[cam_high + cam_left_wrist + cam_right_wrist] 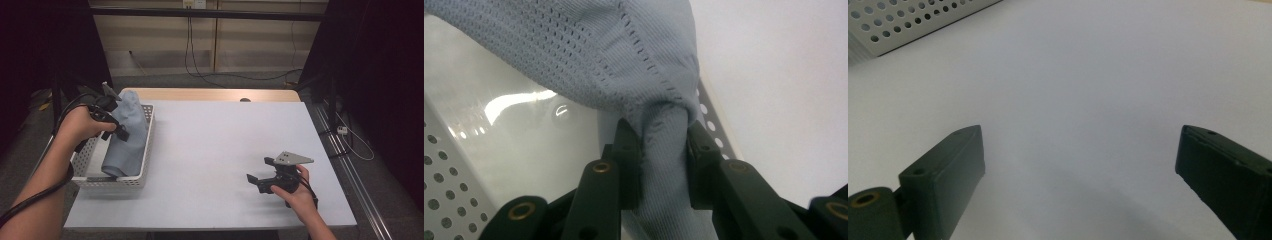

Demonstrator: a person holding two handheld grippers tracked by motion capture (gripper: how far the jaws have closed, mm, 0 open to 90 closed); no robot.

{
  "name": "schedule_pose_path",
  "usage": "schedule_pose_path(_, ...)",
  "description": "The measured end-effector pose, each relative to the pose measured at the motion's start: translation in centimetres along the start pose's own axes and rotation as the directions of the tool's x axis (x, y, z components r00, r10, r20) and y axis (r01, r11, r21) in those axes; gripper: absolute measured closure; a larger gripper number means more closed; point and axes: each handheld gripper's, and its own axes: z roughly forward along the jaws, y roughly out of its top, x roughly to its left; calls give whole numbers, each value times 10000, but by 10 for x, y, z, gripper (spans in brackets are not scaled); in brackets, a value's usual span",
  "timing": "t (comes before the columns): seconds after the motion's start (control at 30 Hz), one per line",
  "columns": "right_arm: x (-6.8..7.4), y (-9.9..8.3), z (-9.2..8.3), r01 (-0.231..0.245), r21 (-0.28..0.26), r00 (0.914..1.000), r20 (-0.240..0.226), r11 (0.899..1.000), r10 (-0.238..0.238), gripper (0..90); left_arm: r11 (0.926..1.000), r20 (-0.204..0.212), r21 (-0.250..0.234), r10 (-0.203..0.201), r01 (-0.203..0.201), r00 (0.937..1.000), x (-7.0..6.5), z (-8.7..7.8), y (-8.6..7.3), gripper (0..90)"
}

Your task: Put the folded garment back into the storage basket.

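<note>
A blue-grey knitted garment [126, 135] hangs into a white perforated basket [145, 165] at the table's left side. My left gripper [119, 117] holds the garment's upper part above the basket. In the left gripper view its jaws are shut on a bunched fold of the cloth [664, 165], with the rest of the garment [589, 50] spreading above. My right gripper [259, 175] rests low over the white table [220, 145] at the front right. Its jaws stand wide open, and between its fingers [948, 170] lies bare tabletop.
The basket's perforated wall [908, 20] shows at the far left of the right gripper view. Beyond the white sheet runs a wooden table edge [210, 94]. Cables [200, 70] lie on the floor behind, and a metal rail [345, 160] runs along the right.
</note>
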Motion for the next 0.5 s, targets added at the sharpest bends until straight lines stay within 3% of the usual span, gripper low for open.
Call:
schedule_pose_path(0.27,0,0,1,3,3,10000,-21,10000,-3,54,9998,5,168,-90,90,10000,5,15,-2,721)
schedule_pose_path(0.5,-1,0,2,-1,18,10000,-26,10000,1,54,9998,-20,152,-128,128,9999,6,16,-3,715)
